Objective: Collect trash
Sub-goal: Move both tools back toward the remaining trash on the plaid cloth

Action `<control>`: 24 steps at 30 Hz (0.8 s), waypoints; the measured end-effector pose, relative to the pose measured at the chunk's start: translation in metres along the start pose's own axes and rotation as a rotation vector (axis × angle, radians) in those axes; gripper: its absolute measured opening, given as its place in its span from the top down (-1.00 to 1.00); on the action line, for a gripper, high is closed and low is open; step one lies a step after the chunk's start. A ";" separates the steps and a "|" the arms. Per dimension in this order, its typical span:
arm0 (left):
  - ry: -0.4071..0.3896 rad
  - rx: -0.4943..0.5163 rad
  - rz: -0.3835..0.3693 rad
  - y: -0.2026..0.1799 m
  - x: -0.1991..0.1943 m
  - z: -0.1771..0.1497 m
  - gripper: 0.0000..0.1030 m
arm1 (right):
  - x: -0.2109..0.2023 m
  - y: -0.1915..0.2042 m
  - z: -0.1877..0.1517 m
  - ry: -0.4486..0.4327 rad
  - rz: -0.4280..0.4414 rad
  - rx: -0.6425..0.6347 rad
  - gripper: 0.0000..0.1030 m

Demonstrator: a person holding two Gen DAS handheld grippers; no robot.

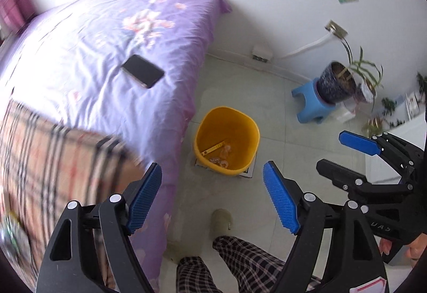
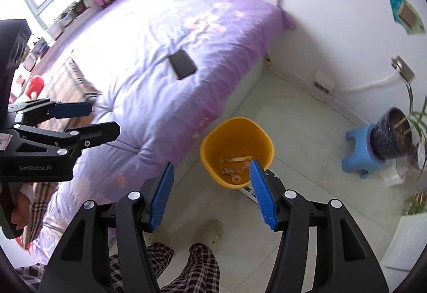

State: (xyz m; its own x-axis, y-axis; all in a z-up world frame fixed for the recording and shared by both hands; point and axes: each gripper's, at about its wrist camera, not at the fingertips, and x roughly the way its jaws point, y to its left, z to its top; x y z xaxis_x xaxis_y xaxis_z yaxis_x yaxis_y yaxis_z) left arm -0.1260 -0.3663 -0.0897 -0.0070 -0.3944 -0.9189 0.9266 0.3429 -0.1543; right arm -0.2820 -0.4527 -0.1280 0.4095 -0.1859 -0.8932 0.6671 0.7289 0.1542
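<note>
- I hold the left gripper with its blue pads spread wide and nothing between them; it hangs above the floor at the bed's edge, aimed down toward the bin.
- I hold the right gripper the same way: pads wide apart, nothing pinched. In the left wrist view it sits off to the right, also spread.
- The yellow trash bin stands on the tiled floor just beside the side of the bed, resting on a flat white board or box. I judge this placement deliberate: litter picked off the bed has only a short way to go.
- Trash already lies in the bin's bottom: a yellow strip and several pale crumpled scraps. The task's thing is therefore partly inside the bin.
- Both tools are empty and raised over the bin, so I judge that a drop is complete and the next pickup has not begun.
- At the lower left edge of the left wrist view, a blurred crinkled item lies by the plaid blanket; I cannot tell whether it is trash.
- A black phone lies flat on the purple cover. It is not litter; I leave it alone.
- A potted plant sits on a blue stool well apart from the bin, clear of my working path.
</note>
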 end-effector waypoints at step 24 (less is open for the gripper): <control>-0.156 -0.653 0.255 0.195 -0.127 -0.200 -0.58 | -0.032 0.215 0.023 -0.039 0.317 -0.396 -0.21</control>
State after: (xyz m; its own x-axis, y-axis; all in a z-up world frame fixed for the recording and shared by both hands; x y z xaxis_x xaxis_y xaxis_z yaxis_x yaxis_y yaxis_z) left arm -0.0199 -0.0787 -0.0758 0.2788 -0.3351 -0.9000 0.4779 0.8613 -0.1727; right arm -0.1374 -0.3048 -0.0570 0.5812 0.0658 -0.8111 0.2223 0.9460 0.2361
